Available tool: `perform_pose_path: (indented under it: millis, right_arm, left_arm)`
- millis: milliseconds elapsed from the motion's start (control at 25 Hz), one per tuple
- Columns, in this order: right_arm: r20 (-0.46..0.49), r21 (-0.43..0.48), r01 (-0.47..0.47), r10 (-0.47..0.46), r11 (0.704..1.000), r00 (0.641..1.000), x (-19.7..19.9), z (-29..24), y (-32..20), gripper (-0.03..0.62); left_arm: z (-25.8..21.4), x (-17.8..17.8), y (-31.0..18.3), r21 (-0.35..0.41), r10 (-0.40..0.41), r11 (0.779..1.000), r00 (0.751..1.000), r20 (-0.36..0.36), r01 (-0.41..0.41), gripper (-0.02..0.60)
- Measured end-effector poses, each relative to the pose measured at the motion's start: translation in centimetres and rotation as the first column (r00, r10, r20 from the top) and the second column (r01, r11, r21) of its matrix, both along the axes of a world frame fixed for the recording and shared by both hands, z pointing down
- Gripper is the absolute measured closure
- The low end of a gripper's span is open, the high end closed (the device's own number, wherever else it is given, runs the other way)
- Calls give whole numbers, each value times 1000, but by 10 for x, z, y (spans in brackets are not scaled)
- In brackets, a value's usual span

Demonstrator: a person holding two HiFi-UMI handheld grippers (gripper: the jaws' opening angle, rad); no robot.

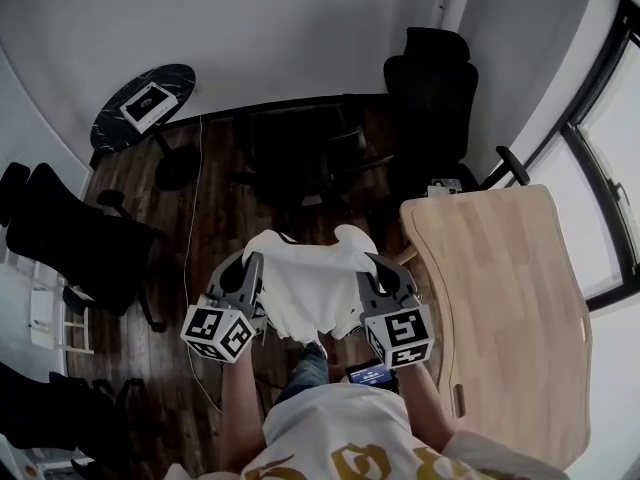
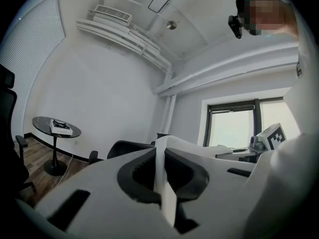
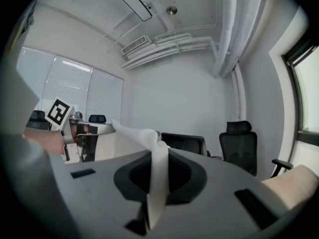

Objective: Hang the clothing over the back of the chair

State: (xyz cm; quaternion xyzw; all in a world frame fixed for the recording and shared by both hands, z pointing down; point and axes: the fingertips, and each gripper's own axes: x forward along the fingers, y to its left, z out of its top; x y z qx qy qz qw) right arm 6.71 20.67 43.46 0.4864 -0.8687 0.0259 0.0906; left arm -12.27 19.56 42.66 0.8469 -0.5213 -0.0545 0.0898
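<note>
A white garment [image 1: 308, 283] hangs spread between my two grippers, held up in front of the person's body. My left gripper [image 1: 254, 260] is shut on its left top corner, and the cloth [image 2: 163, 176] runs pinched between the jaws. My right gripper [image 1: 366, 261] is shut on the right top corner, with the fabric [image 3: 158, 176] clamped between its jaws. A low black chair [image 1: 300, 148] stands straight ahead on the dark wood floor, its back [image 3: 183, 143] facing me. Both grippers point about level toward it.
A tall black office chair [image 1: 432, 98] stands to the right of the low one. A light wooden table [image 1: 510, 298] lies at the right. A round black side table [image 1: 145, 108] with a box is at the back left. Another black chair [image 1: 70, 243] stands at left.
</note>
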Motion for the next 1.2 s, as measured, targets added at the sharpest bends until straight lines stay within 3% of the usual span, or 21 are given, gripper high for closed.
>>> perform_pose_path:
  millis: [280, 520, 1200]
  right_arm:
    - [-39, -16, -60, 59, 998, 998, -15, 1, -107, 573]
    - [-54, -25, -132, 130, 991, 990, -21, 3, -171, 574]
    - [-27, 52, -172, 173, 984, 984, -21, -31, -218, 574]
  left_arm:
    - [4, -14, -119, -19, 67, 998, 996, -60, -68, 557]
    - [2, -19, -196, -10, 137, 990, 988, -69, -138, 557]
    - [-36, -9, -265, 86, 227, 972, 970, -90, -219, 557]
